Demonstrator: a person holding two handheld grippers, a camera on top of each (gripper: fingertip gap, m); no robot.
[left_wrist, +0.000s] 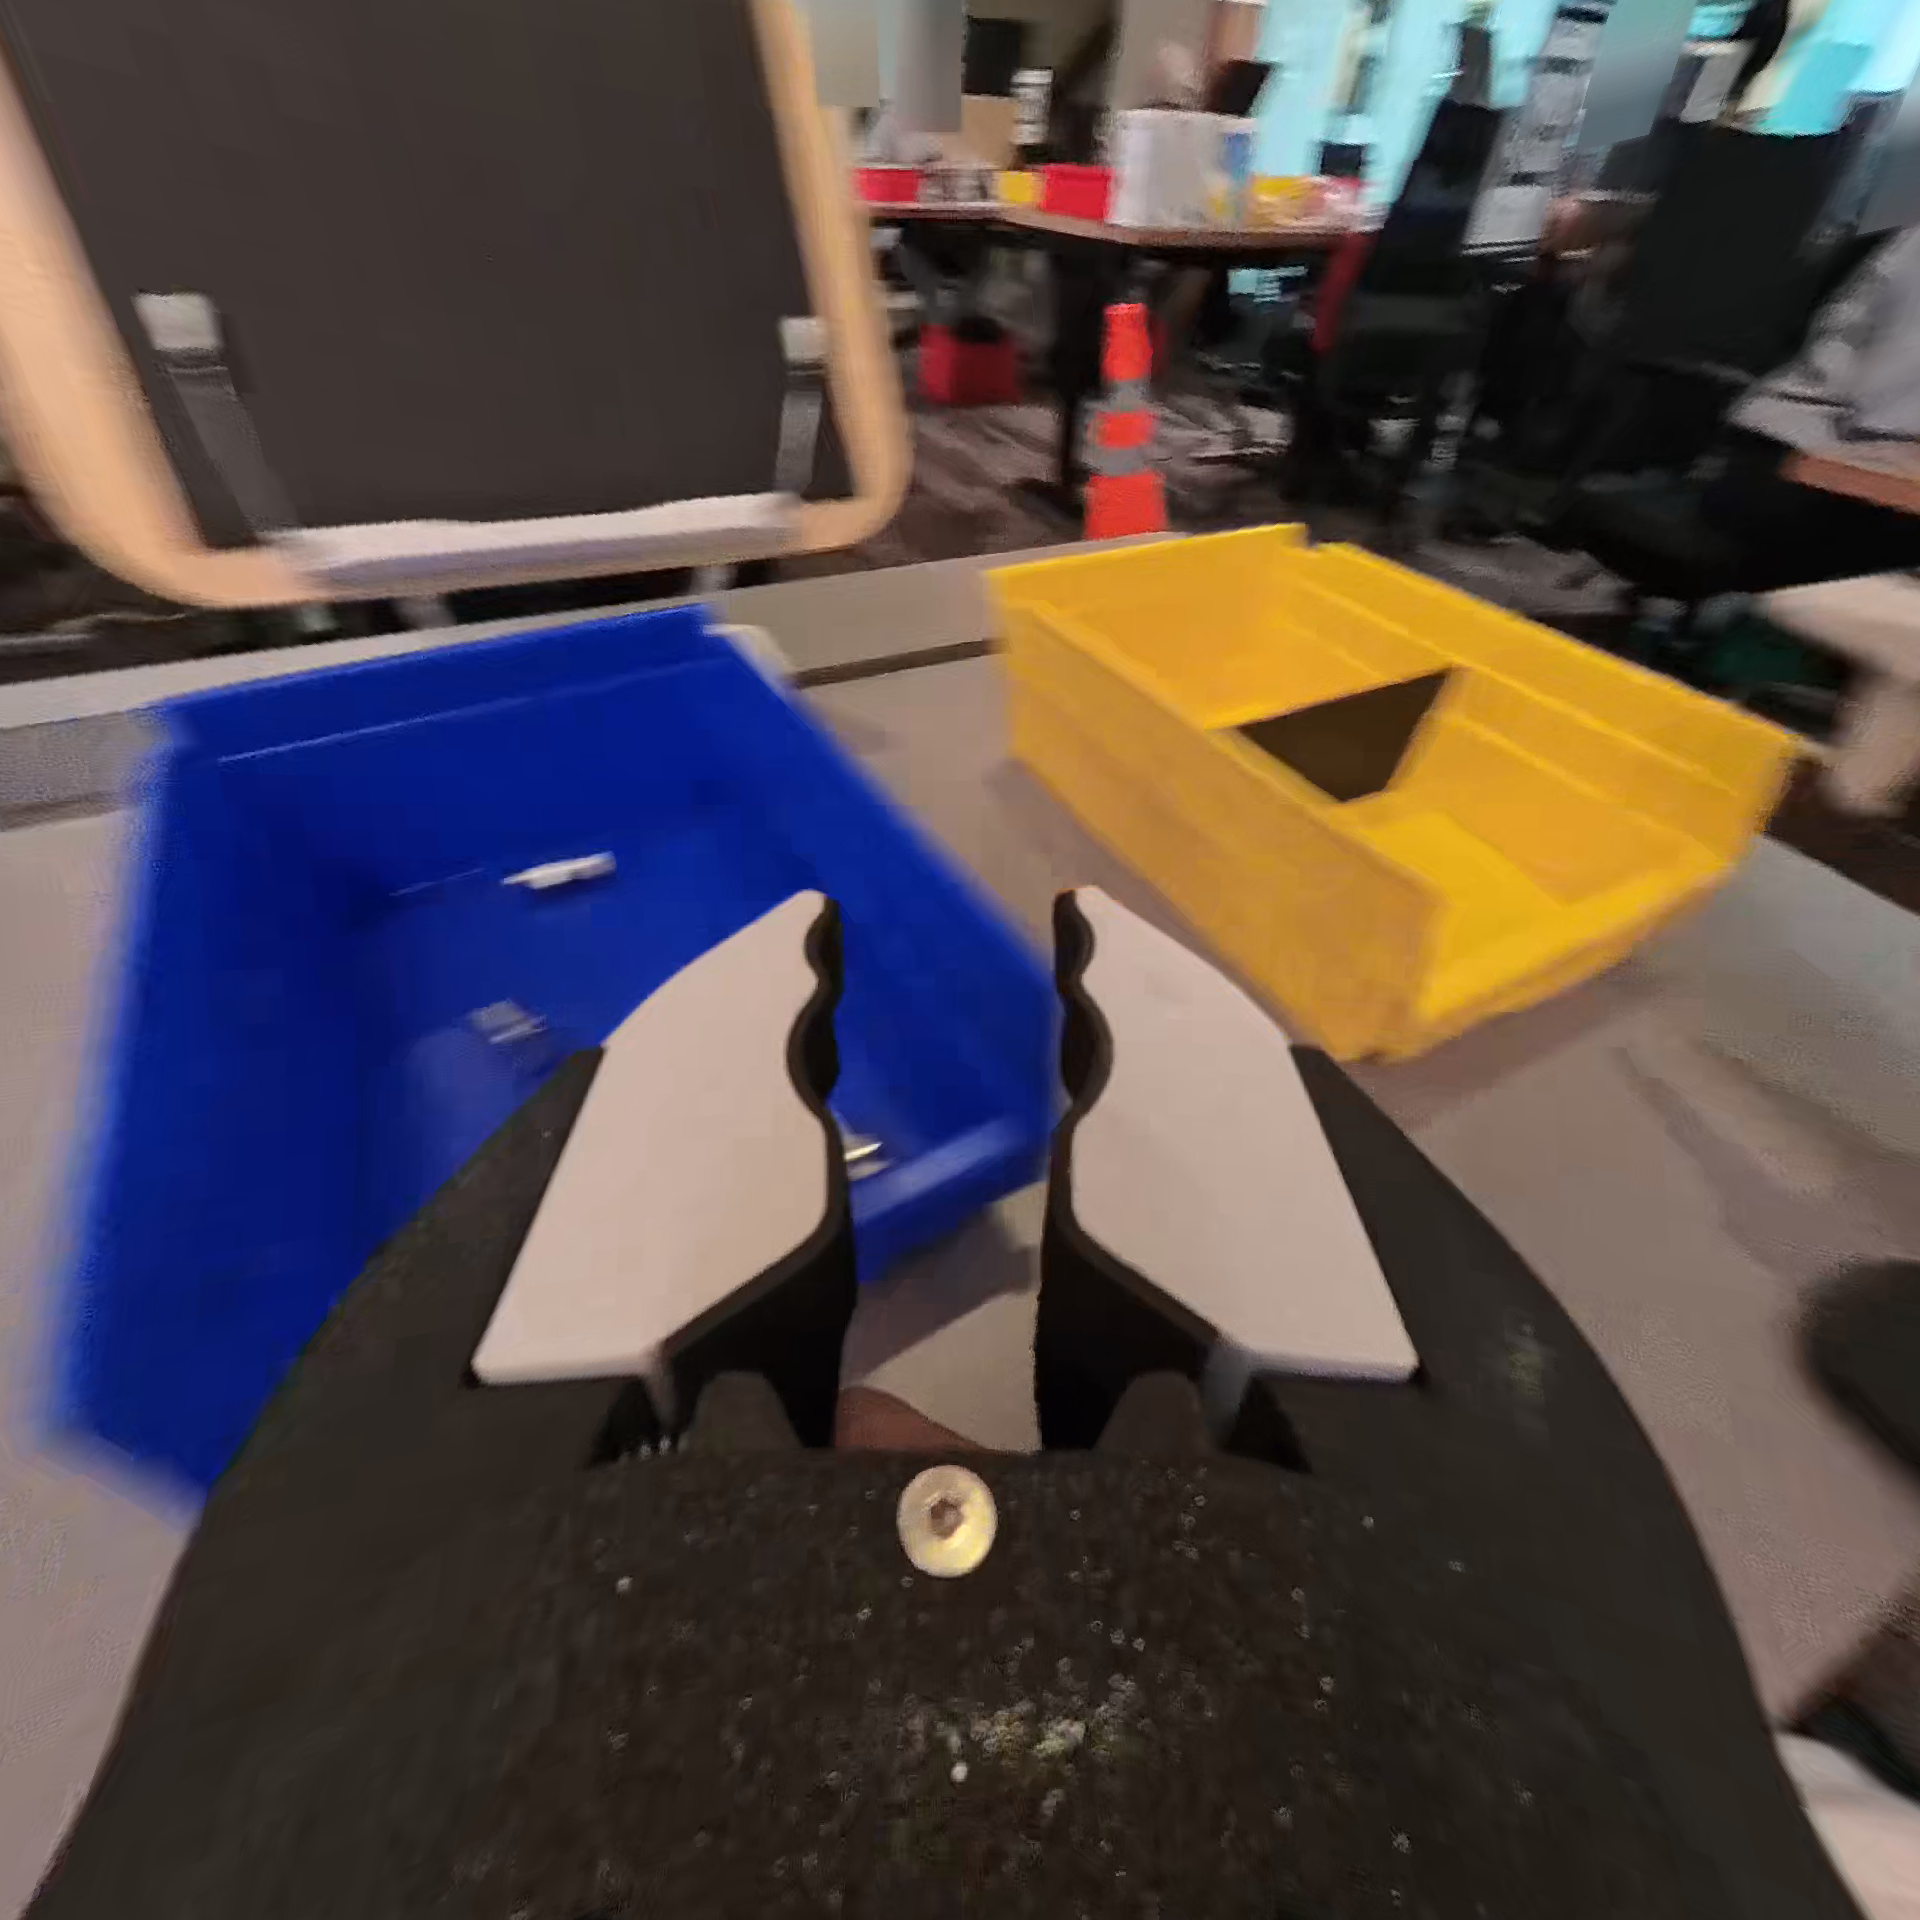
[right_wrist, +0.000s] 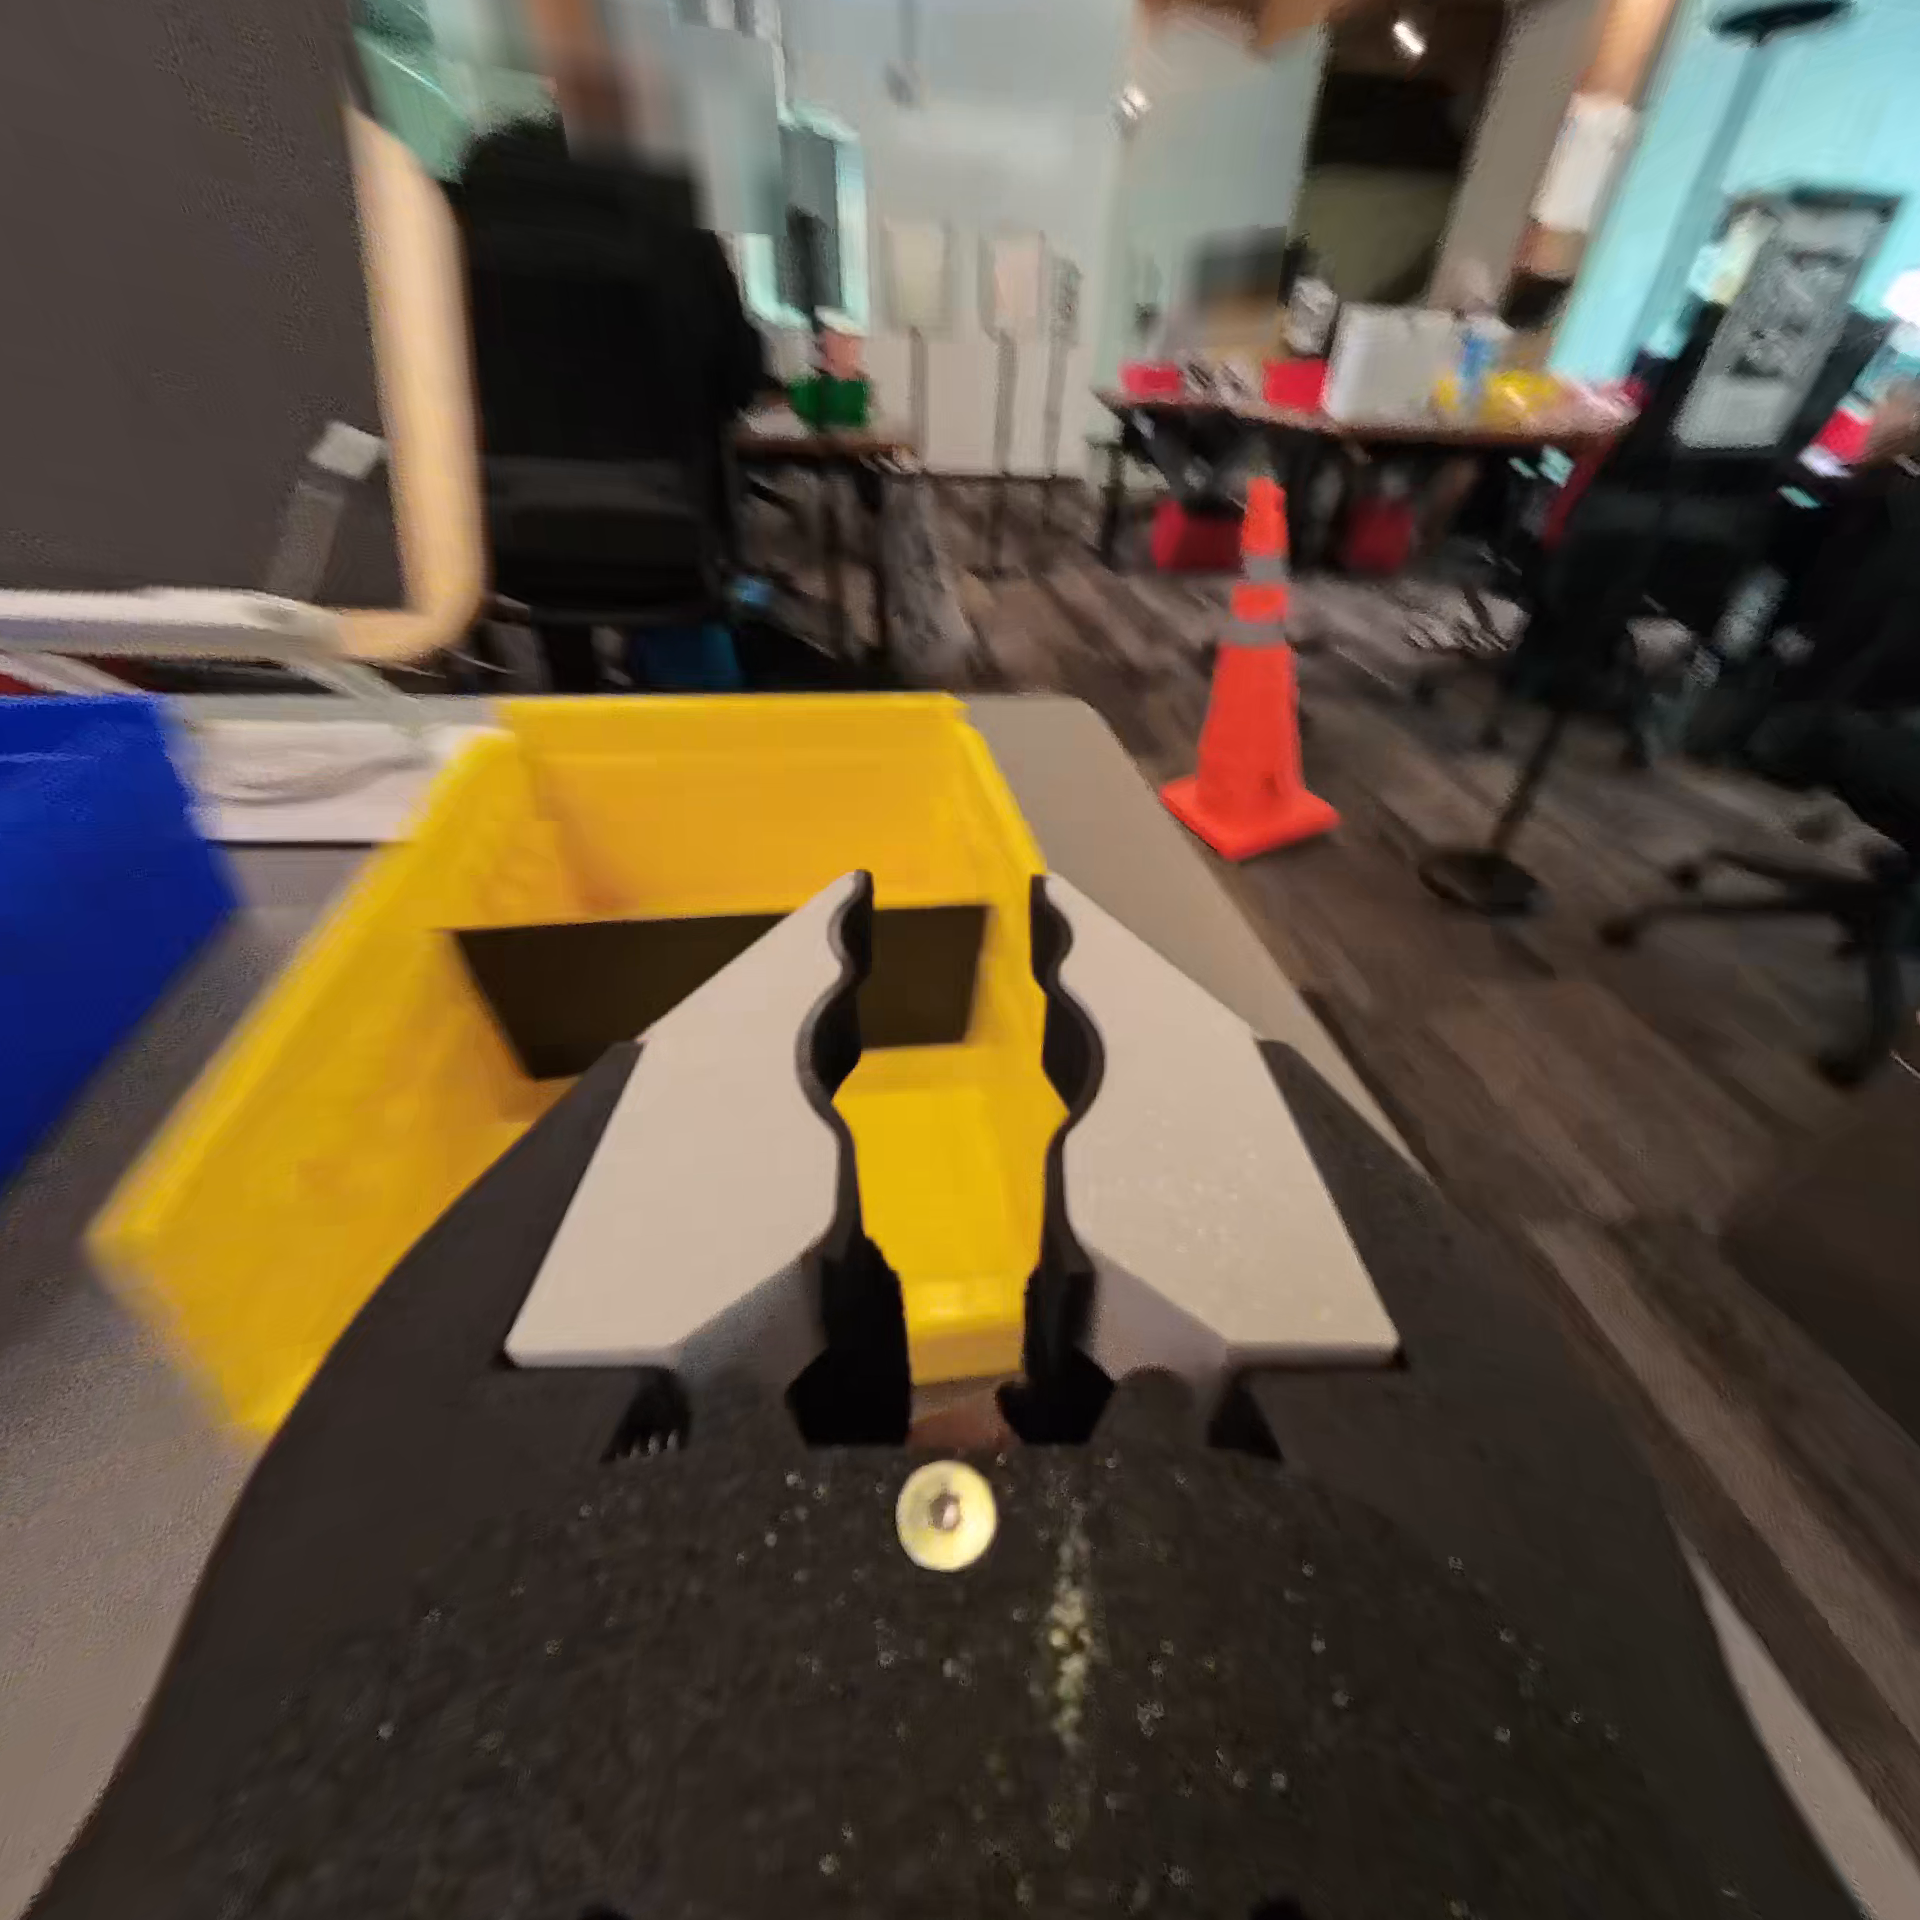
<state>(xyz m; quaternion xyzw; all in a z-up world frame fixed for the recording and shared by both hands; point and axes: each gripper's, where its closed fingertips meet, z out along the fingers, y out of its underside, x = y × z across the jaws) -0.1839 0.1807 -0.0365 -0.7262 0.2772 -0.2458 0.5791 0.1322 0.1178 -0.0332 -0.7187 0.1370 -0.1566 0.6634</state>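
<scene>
Two bins sit on the grey table (left_wrist: 1558, 1195). Left wrist view: my left tongs (left_wrist: 943, 914) stand open and bare above the near right corner of the blue bin (left_wrist: 312, 1039), which holds small pale bits (left_wrist: 561, 871); the yellow bin (left_wrist: 1195, 831) lies ahead to the right, apart. Right wrist view: my right tongs (right_wrist: 949, 888) stand open and bare over the yellow bin (right_wrist: 312, 1143), above its dark divider (right_wrist: 623, 987). An orange cone (right_wrist: 1252, 707) stands on the floor beyond.
</scene>
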